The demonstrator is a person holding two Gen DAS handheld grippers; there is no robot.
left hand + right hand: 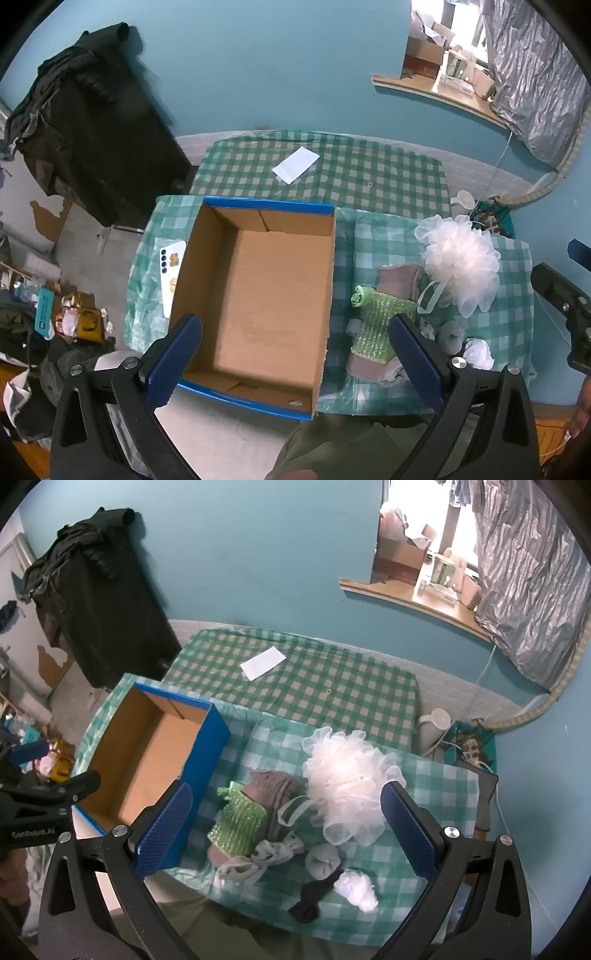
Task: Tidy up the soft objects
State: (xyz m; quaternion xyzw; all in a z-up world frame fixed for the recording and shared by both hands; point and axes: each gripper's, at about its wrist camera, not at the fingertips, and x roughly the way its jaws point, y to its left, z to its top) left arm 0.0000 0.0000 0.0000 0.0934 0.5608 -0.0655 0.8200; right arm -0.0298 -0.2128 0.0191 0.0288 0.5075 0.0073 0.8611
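Observation:
An empty cardboard box [258,295] with blue outer walls stands on the green checked cloth; it also shows in the right wrist view [147,753]. To its right lies a pile of soft things: a white mesh bath pouf [347,779], a green bubble-wrap piece [238,823] on a grey-brown cloth [275,786], a rolled grey sock [323,860], a black sock [312,895] and a white wad [356,886]. My left gripper [295,362] is open and empty above the box's near edge. My right gripper [284,830] is open and empty above the pile.
A white phone [170,277] lies left of the box. A white paper [295,164] lies on the far checked table. A dark draped cabinet [96,125] stands at the left, with clutter on the floor [66,317]. A window ledge [417,598] is at the upper right.

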